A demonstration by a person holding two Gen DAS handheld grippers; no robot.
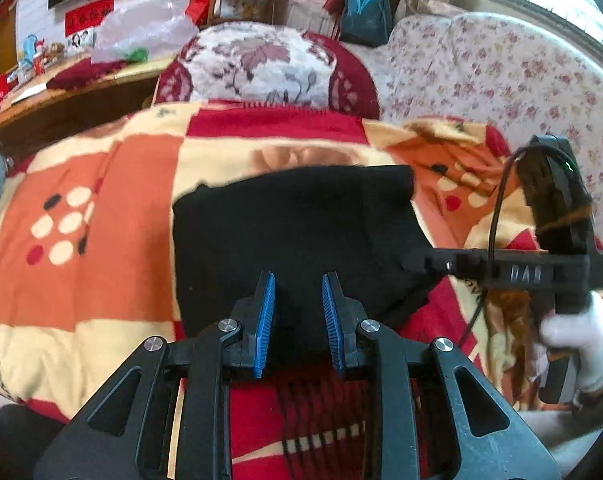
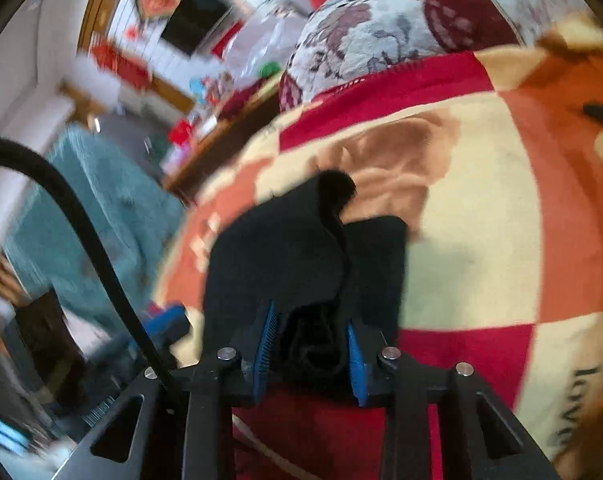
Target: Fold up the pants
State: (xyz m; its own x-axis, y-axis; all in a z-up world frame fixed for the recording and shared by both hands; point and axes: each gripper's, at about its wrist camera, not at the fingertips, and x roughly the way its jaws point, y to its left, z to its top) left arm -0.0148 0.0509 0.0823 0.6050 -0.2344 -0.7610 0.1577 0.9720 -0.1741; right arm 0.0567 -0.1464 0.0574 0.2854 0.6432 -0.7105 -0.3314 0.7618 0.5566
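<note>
Left gripper (image 1: 298, 312): blue pads spread, nothing between them, poised over near edge of folded black fabric pants (image 1: 293, 232) lying ahead on red-orange-cream patterned blanket (image 1: 101, 184). Right gripper (image 2: 312, 344): pinching bunched pants fold (image 2: 301, 256).

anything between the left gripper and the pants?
Nothing visible. The left gripper is open right over the near edge of the black pants on the blanket. The right gripper holds a bunched fold at the pants' right side.
</note>
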